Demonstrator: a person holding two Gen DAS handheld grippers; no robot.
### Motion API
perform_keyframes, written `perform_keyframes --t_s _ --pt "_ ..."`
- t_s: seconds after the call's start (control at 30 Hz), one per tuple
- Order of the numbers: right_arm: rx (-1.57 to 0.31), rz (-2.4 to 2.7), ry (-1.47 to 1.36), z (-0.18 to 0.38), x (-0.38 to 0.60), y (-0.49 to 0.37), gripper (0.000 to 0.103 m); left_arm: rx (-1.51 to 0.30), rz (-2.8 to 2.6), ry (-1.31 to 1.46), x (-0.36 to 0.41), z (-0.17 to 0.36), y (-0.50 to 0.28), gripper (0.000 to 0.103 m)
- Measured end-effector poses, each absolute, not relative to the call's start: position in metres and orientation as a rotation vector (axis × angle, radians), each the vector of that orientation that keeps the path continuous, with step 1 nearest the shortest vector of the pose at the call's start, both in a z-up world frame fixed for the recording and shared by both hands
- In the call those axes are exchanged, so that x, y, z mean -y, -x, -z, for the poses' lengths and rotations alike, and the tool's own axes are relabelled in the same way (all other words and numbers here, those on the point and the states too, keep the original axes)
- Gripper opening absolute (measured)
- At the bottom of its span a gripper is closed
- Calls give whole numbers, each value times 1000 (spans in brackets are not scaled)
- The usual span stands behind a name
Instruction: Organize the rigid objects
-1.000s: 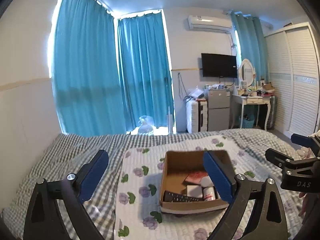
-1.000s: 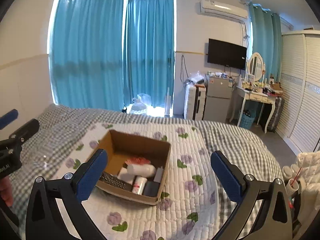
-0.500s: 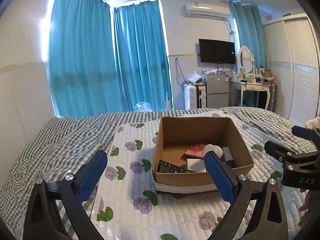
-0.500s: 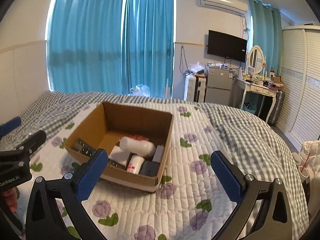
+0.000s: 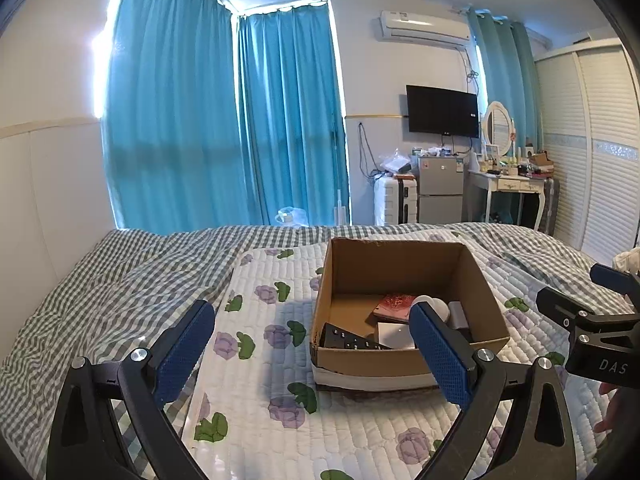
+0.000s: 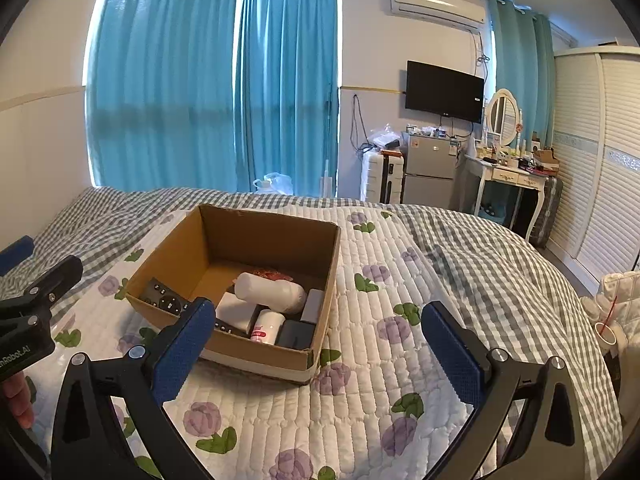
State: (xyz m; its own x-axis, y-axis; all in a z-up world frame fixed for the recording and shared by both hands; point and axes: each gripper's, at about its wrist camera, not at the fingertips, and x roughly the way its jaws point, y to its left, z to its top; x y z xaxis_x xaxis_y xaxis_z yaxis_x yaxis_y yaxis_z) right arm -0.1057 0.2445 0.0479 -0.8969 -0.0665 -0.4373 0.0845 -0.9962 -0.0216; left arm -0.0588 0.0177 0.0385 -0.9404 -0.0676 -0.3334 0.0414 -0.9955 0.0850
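An open cardboard box (image 5: pixel 404 266) (image 6: pixel 276 236) sits on a white flowered quilt (image 5: pixel 256 364) (image 6: pixel 360 384) on the bed. It holds a black remote (image 6: pixel 164 300) (image 5: pixel 348 340), a white cylinder (image 6: pixel 270 292), a small white bottle (image 6: pixel 266 326), a white box (image 6: pixel 236 312), dark grey blocks (image 6: pixel 298 334) and a red packet (image 5: pixel 394 304). My left gripper (image 5: pixel 312 350) is open and empty, just short of the box's left front. My right gripper (image 6: pixel 316 344) is open and empty, over the box's right front corner.
A grey checked blanket (image 5: pixel 100 292) covers the bed around the quilt. Beyond the bed stand blue curtains (image 5: pixel 224 128), a suitcase (image 6: pixel 382 178), a small fridge (image 6: pixel 430 172), a dressing table (image 6: pixel 508 176) and a wardrobe (image 6: pixel 596 152).
Both grippers have come lower and closer to the box, which now looks larger in both views. Both stay open and empty.
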Motion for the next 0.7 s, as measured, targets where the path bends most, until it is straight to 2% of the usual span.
perform_keyframes --t_s 0.7 --pt "-81 2983 -718 -43 -243 108 103 119 3041 -530 -19 -37 57 100"
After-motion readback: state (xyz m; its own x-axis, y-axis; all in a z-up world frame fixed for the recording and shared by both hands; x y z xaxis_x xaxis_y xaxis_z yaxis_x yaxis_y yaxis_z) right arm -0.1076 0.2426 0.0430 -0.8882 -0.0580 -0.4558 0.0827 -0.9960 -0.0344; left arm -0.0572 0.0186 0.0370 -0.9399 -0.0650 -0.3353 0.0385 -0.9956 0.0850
